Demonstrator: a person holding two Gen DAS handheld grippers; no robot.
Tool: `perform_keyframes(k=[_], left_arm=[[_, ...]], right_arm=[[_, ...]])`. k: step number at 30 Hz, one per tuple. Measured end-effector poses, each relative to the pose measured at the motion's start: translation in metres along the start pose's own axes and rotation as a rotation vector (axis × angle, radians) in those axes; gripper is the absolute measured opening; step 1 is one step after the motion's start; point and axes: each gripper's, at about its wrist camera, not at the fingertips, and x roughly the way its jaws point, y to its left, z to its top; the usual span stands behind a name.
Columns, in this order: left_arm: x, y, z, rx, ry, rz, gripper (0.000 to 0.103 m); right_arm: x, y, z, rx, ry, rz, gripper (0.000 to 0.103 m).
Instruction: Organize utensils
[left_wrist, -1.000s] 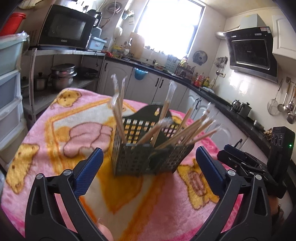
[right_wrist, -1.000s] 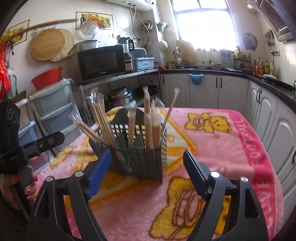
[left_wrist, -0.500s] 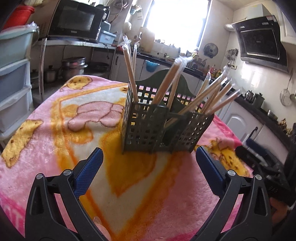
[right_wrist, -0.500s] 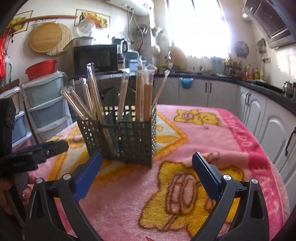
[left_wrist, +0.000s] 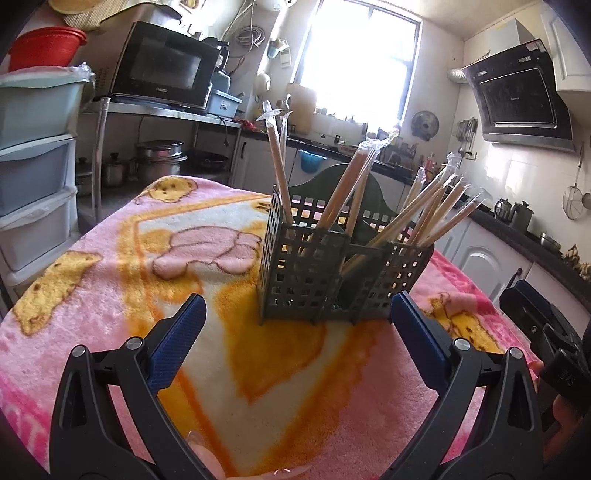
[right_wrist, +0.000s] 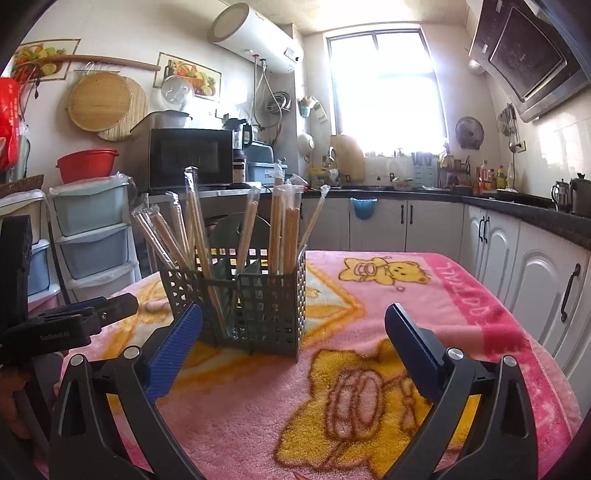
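A grey perforated utensil caddy (left_wrist: 332, 280) stands on the pink blanket-covered table (left_wrist: 110, 295); it also shows in the right wrist view (right_wrist: 258, 302). Several plastic-wrapped wooden chopstick pairs (left_wrist: 436, 210) stand and lean in its compartments, also seen from the right (right_wrist: 284, 229). My left gripper (left_wrist: 295, 336) is open and empty, low and just in front of the caddy. My right gripper (right_wrist: 293, 336) is open and empty, near the caddy's right front corner. The left gripper's body shows at the left edge of the right wrist view (right_wrist: 55, 325).
A stack of plastic drawers (left_wrist: 33, 177) stands left of the table. A microwave (left_wrist: 162, 70) sits on a metal shelf behind. White cabinets (right_wrist: 517, 266) and a dark counter run along the right. The blanket (right_wrist: 369, 406) with bear print covers the table.
Both grippers have dropped lower and levelled out, so the caddy now appears more side-on. The caddy and chopsticks have not moved. Both grippers stay open.
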Motion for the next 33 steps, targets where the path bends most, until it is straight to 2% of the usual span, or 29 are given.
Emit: perform_keyframes(k=[33], left_arm=[[-0.0014,-0.0002,-0.0003,0.014,-0.008,0.005,0.093]], right_arm=[[0.0027,0.0013,-0.0036,0.01,0.013,-0.001,0.096]])
